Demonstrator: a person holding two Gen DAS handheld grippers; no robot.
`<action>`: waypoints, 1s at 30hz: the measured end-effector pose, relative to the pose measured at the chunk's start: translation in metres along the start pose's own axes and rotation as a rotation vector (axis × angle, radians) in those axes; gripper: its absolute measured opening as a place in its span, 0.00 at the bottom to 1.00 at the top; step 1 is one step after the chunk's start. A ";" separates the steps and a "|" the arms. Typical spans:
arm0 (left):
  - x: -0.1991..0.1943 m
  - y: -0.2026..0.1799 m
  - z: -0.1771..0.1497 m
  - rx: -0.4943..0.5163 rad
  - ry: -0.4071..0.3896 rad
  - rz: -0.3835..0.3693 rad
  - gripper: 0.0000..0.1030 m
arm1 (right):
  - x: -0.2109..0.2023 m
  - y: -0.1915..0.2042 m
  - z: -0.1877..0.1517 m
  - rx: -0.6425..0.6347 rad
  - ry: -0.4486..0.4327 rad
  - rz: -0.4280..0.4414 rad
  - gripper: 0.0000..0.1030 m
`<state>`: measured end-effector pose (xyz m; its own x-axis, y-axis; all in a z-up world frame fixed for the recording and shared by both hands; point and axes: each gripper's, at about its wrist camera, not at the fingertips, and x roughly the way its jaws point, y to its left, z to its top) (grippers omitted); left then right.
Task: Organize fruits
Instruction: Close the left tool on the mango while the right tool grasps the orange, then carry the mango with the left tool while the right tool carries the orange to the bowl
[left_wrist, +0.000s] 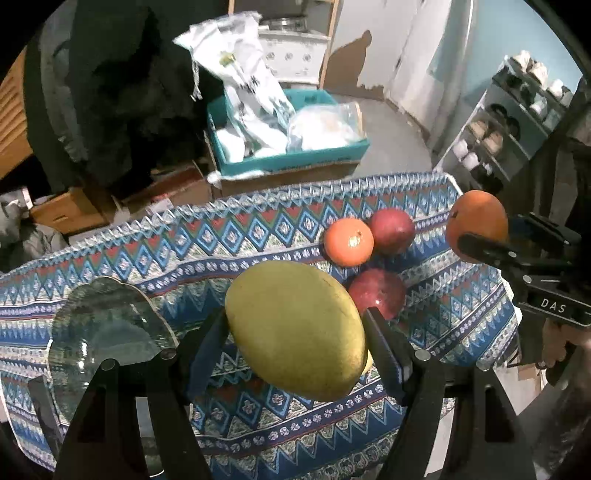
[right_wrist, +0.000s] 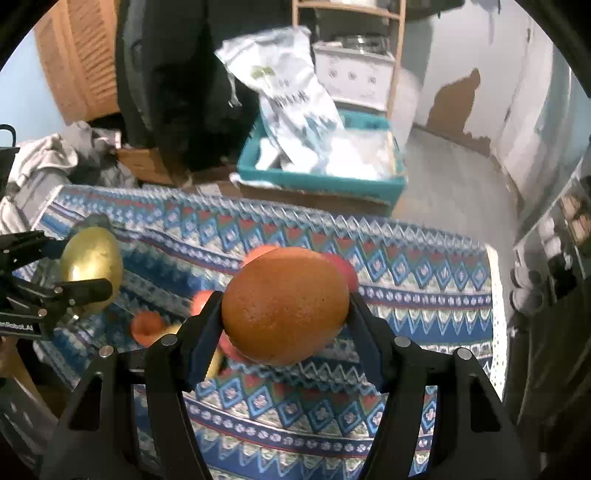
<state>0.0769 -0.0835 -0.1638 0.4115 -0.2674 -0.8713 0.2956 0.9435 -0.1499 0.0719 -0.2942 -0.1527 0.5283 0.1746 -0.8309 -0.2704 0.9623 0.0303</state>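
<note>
My left gripper (left_wrist: 295, 332) is shut on a yellow-green mango (left_wrist: 295, 328) and holds it above the patterned cloth (left_wrist: 221, 236). My right gripper (right_wrist: 284, 314) is shut on an orange (right_wrist: 286, 304), held in the air; it also shows at the right of the left wrist view (left_wrist: 476, 223). On the cloth lie a second orange (left_wrist: 349, 242) and two red apples (left_wrist: 392, 230) (left_wrist: 376, 293). A clear glass plate (left_wrist: 107, 332) lies on the cloth to the left of the mango. The mango also shows at the left of the right wrist view (right_wrist: 90, 266).
The cloth covers a small table whose far edge (left_wrist: 295, 188) drops to the floor. Behind stand a teal box (left_wrist: 291, 158) with plastic bags, cardboard boxes (left_wrist: 66, 210), dark hanging clothes (left_wrist: 122, 92) and a shoe rack (left_wrist: 498, 133) at right.
</note>
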 end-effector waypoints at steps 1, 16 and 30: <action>-0.006 0.001 0.000 0.002 -0.016 0.007 0.74 | -0.005 0.004 0.003 -0.004 -0.014 0.004 0.64; -0.077 0.019 -0.010 -0.003 -0.157 0.027 0.74 | -0.064 0.055 0.031 -0.048 -0.154 0.085 0.64; -0.117 0.045 -0.022 -0.035 -0.229 0.022 0.74 | -0.075 0.113 0.050 -0.113 -0.194 0.182 0.64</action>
<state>0.0229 -0.0057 -0.0791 0.6034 -0.2806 -0.7464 0.2558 0.9547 -0.1520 0.0425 -0.1880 -0.0592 0.6036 0.3897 -0.6956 -0.4573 0.8839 0.0984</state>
